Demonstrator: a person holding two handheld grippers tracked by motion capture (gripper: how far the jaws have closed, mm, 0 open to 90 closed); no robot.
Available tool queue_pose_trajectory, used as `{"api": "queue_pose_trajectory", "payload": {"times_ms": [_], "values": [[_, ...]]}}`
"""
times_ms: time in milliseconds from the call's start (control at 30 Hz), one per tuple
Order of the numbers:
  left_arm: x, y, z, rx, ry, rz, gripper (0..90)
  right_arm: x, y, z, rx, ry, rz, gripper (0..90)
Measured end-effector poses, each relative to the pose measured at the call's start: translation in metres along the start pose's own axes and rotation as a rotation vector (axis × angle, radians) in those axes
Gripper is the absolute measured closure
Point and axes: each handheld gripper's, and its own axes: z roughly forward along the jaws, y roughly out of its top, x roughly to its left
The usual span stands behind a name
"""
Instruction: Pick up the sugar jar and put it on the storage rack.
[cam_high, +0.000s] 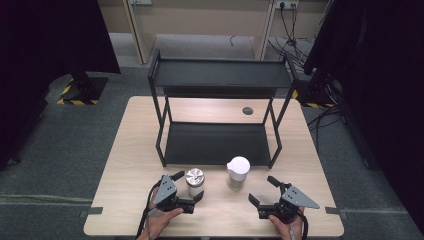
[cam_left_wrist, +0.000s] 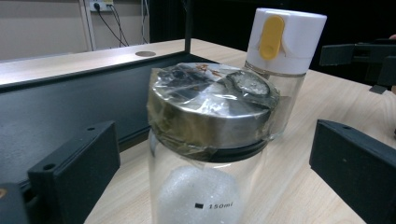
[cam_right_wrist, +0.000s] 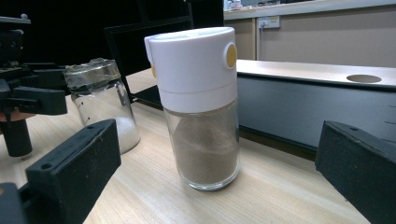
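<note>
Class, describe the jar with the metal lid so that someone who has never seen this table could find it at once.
Start at the black two-tier rack on the wooden table. In front of its lower shelf stand two glass jars; take the one on the left, between the open jaws of the left gripper. This metal-lid jar holds white grains and has film over its lid, while the white-cap jar holds brown powder.

Two glass jars, both upright on the worktop (cam_high: 135, 150), just in front of the black shelf rack (cam_high: 220, 142). Left: metal-lidded jar (cam_high: 195, 181), lid wrapped in clear film, white grains in the bottom, marked 150ml. Right: white-capped shaker jar (cam_high: 238, 172), yellow tab on the cap, brown powder filling the lower part. Near each other, not touching.
</note>
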Motion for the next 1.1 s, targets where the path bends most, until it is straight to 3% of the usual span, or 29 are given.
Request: {"api": "queue_pose_trajectory", "payload": {"times_ms": [633,933,1100], "values": [[0.000,0.004,0.015,0.044,0.006,0.025,9.7,0.000,0.000,0.001,0.001,0.006,0.003,0.4],[-0.002,0.006,0.020,0.063,0.017,0.044,19.2,0.000,-0.001,0.001,-0.002,0.006,0.004,0.4],[-0.004,0.008,0.021,0.069,0.032,0.062,30.3,0.000,-0.001,0.001,-0.003,0.006,0.005,0.5]]}}
